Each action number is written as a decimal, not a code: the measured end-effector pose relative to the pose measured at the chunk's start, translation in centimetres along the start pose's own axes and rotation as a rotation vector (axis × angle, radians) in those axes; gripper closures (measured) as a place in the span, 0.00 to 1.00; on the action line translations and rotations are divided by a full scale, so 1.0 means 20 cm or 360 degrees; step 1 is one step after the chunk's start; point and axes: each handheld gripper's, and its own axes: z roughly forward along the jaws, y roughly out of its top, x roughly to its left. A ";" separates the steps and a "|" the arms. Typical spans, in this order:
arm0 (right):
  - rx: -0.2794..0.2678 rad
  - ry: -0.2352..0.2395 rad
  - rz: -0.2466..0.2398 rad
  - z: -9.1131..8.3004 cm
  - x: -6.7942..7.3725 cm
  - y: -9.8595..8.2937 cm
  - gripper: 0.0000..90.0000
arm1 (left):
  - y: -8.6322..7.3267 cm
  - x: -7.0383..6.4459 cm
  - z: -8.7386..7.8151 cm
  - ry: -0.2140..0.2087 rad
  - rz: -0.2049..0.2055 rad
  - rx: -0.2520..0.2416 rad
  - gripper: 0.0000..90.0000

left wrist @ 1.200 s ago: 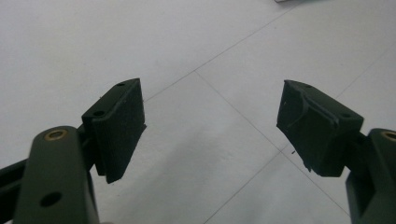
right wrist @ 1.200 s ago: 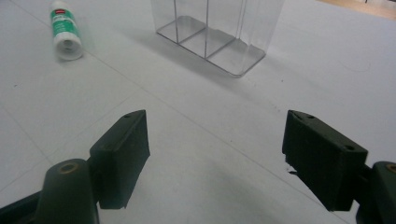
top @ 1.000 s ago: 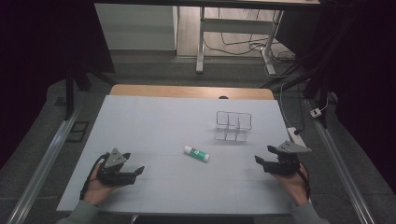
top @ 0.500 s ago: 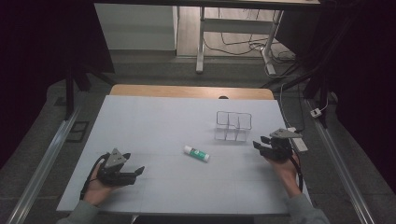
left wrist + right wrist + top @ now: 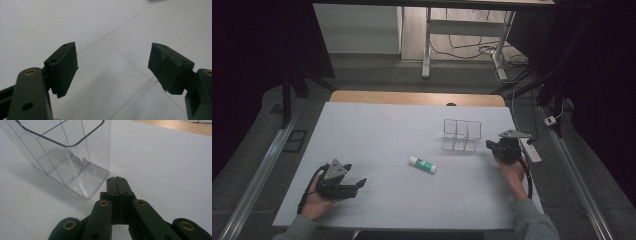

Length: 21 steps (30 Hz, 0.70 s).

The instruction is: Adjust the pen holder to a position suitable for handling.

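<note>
Since a second ago, only the right gripper has moved, forward from the near edge of the wide pale-grey table to just beside the clear plastic divided organiser box, jaws pressed together, likely to nudge it. Well apart, the left gripper rests spread wide near the front edge. Between them lies the small white glue stick with green label.

In the right gripper view, the clear plastic organizer is cut off by the top and left edges; its far compartments lie out of frame. In the high view, the label print on the glue stick is too small to read. The person's forearms run off the bottom edge.
</note>
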 end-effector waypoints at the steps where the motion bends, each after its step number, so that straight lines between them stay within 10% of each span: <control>1: -0.0005 -0.0002 0.0000 0.01 0.00 0.00 0.99 | 0.00 0.00 0.00 0.0000 0.0000 0.0000 0.26; 21: 0.0061 0.0011 -0.0018 0.13 0.02 0.02 0.99 | 0.00 0.00 0.00 0.0001 -0.0001 0.0007 0.26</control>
